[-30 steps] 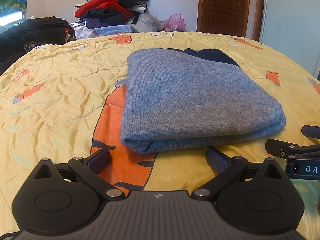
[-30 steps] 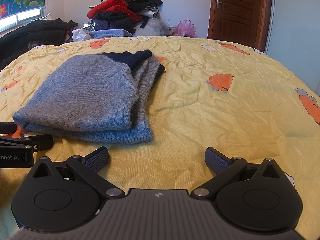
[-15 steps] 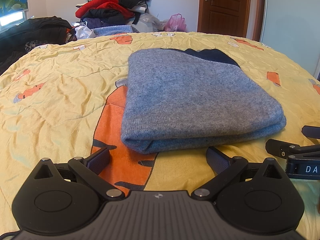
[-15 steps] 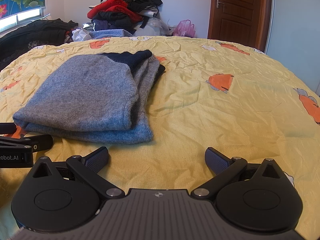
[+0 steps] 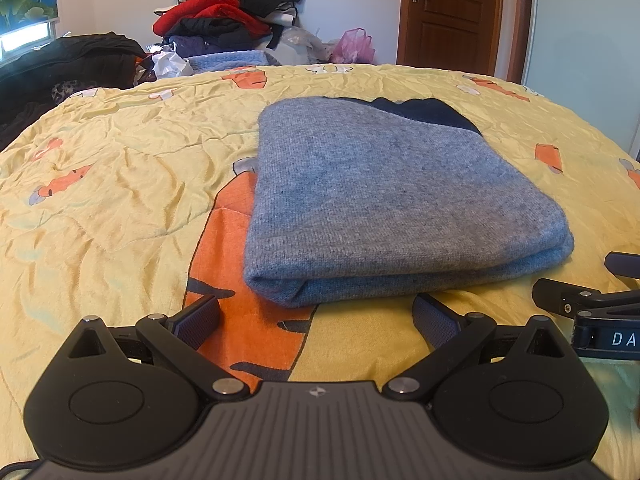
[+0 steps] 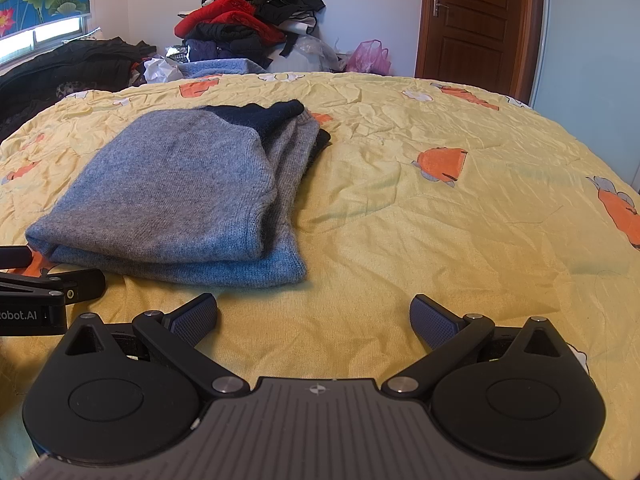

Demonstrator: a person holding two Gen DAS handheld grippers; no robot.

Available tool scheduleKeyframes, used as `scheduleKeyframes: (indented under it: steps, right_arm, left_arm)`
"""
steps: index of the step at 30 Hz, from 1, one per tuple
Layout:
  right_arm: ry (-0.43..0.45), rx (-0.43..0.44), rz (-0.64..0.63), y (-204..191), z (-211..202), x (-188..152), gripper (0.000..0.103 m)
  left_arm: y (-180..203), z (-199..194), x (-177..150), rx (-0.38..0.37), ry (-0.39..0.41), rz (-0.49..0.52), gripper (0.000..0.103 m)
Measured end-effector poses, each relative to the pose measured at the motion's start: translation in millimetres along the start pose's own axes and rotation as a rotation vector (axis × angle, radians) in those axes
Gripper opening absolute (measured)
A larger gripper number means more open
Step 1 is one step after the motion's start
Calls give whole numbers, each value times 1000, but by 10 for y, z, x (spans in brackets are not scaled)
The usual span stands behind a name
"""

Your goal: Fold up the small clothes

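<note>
Grey sweater (image 6: 168, 192), layered edge only R view

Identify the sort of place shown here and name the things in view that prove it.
Most likely a home bedroom: a bed with a yellow carrot-print bedspread, a folded grey sweater lying on it, a pile of clothes against the wall, and a wooden door.

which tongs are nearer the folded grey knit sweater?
Left. The left tongs sit open right at the folded grey knit sweater's near edge; the right tongs sit open, off its right corner.
</note>
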State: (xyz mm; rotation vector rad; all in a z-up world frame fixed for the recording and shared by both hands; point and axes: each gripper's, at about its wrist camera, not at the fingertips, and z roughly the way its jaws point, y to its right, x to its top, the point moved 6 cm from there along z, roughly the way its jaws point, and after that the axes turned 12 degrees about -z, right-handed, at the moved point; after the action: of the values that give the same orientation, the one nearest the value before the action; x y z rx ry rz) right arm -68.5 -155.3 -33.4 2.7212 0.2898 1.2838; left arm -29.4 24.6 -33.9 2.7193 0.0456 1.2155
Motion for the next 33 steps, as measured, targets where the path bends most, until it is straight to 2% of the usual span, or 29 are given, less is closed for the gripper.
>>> scheduleKeyframes:
  steps: [33]
  right_arm:
    - [0,3,-2,-3,-13,-10,103]
  left_arm:
    - [-23,-15,-14,17,1,-11,103]
